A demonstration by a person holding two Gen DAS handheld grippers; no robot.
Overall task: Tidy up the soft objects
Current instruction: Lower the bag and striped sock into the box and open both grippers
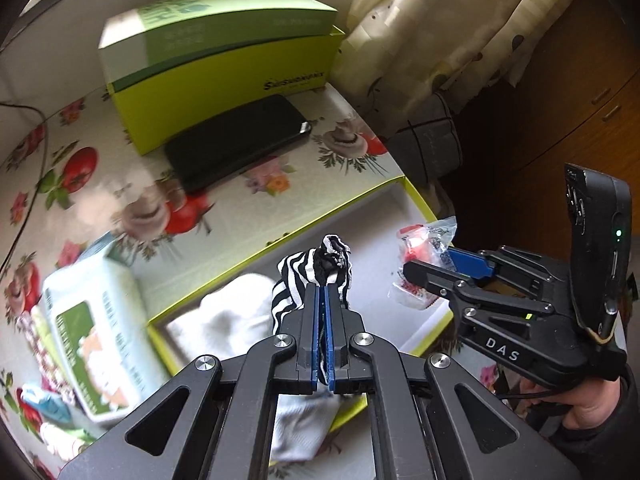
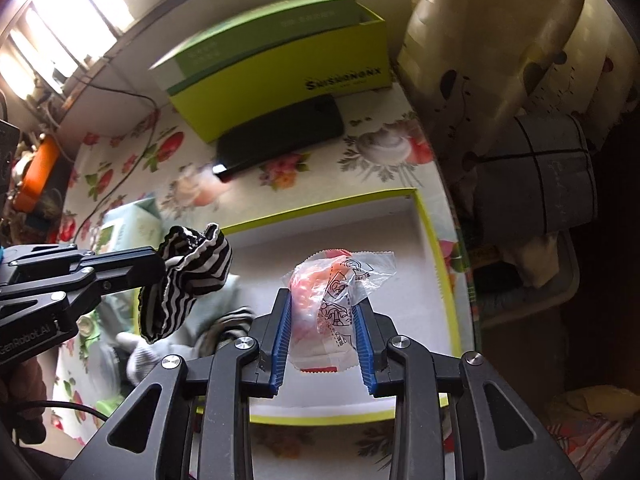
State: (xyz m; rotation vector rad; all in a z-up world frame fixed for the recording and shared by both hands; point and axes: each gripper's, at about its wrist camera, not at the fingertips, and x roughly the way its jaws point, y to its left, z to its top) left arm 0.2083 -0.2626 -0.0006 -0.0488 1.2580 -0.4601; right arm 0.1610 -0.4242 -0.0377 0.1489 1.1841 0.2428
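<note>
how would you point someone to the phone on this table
Find the big lime-green cardboard box standing at the back of the flowered tablecloth. The flat black rectangular phone lies on the cloth right along that box's front edge. It is the only dark, hard slab there; everything nearer is fabric or wrapped packets.

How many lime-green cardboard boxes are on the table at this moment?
2. A closed lime-green box stands at the back behind the black phone. An open shallow tray box lies in front, under both grippers. Others may be hidden outside view.
</note>
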